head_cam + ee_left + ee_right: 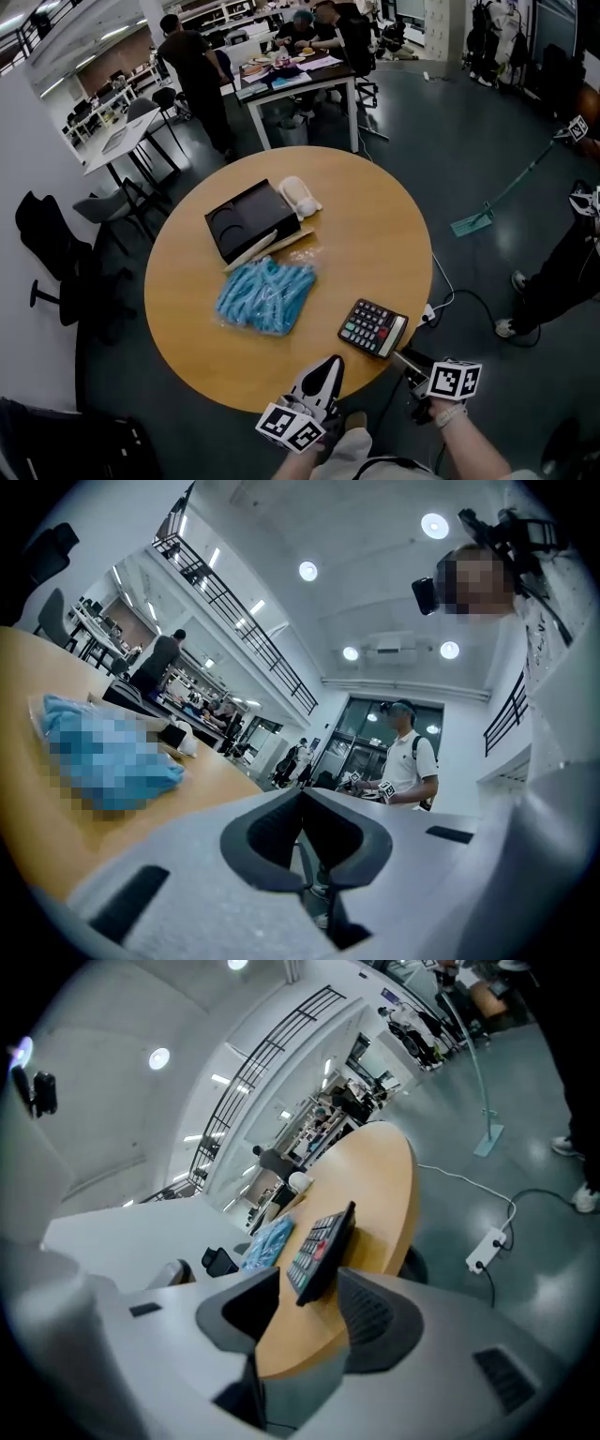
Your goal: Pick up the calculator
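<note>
Setting: open-plan hall with grey floor, desks and seated persons at the far end. A round wooden surface (375, 234) occupies the centre of the head view.

Task item: the calculator (373, 328) lies keys-up on this surface, at its rim on the side nearest the operator.

Right gripper (405, 357): positioned just beyond the calculator, off the rim. In the right gripper view its fingers (375, 1321) stand apart, and the near end of the calculator (319, 1246) sits in the gap between them. Contact between either finger and the casing cannot be confirmed from this angle.

Left gripper (330, 366): beside the calculator along the same rim, clear of it. The left gripper view shows its fingers (262, 832) brought together with nothing between them.

Other items, placed from the calculator:
- A clear bag of blue items (266, 295) lies near it, toward the middle of the surface.
- A black tray (251, 218) lies beyond that bag, well apart from the calculator.
- A white bundle (300, 195) lies just beside the tray, farther still.
- A white power strip (428, 314) lies on the floor near the calculator, past the rim.
</note>
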{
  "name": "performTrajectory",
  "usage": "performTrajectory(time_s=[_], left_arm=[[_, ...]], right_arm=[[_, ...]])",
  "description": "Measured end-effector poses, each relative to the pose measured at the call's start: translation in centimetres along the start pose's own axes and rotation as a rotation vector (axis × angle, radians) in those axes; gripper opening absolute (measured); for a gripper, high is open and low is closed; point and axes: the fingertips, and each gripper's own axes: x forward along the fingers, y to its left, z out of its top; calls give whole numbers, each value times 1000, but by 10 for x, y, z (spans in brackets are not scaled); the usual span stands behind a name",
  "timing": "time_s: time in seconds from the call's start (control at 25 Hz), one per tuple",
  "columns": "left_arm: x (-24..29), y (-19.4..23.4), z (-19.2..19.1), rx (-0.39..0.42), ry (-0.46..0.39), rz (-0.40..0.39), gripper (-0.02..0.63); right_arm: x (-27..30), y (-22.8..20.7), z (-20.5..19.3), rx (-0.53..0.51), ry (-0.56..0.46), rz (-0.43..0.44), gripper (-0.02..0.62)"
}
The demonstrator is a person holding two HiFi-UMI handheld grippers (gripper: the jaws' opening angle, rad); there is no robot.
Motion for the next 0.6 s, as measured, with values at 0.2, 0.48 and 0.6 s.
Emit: performTrajectory(time_s=[0.2,0.48,0.6], left_arm=[[7,18,8,-13,-7,6,5],[13,45,9,-39,-20,38,5],[14,50,9,-53,-20,41,5]], right_arm=[[26,-10,7,86,32,-2,187],[51,-19,4,170,81,-39,187],[56,-18,-2,152,132,-42,186]])
